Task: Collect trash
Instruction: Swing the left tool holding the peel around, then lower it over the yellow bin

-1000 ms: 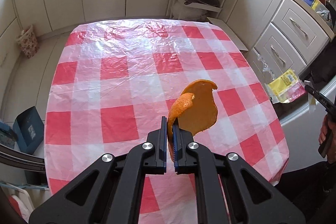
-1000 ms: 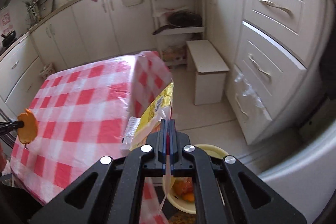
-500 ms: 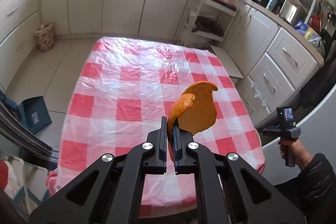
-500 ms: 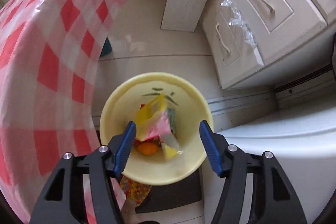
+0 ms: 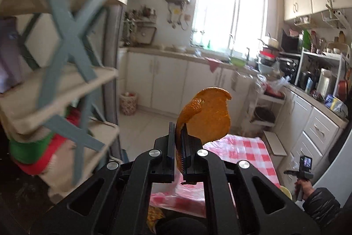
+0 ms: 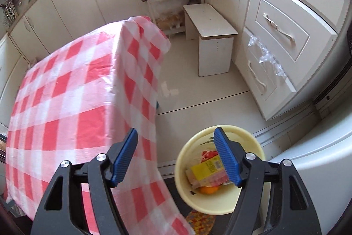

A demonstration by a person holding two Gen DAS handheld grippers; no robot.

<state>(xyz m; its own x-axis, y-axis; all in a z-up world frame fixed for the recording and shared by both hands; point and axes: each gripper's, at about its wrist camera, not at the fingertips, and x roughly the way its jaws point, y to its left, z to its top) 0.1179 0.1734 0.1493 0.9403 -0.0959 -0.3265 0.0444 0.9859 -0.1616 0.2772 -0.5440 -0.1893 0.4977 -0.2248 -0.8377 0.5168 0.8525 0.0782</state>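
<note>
Pinching the lower edge of the peel (image 5: 206, 118), the left fingers (image 5: 171, 142) were shut tight on it, and the peel stood up out of them, its long axis running roughly along the fingers and away from the camera, its curled tip bent over to the right at the top. The pitted outer skin faced left along the rolled edge; the smoother inner face looked toward the camera. It was held high in the air, well above and apart from the bin (image 6: 220, 208).

On the other hand, the right fingers (image 6: 226, 158) stood wide apart with nothing between them, having just been opening, one of them directly over the bin's mouth and the other beside its rim, over the cloth. Inside the bin lay a yellow wrapper (image 6: 204, 169) and some orange scrap at the bottom. The checked tabletop (image 6: 66, 102) stood just beside the bin, its cloth hanging close to the rim.

To do this step well, I judged the left hand should carry the peel right over the middle of the bin, tip it so the free end pointed down, and only then release. Letting go early risked dropping it on the cloth beside the bin.
</note>
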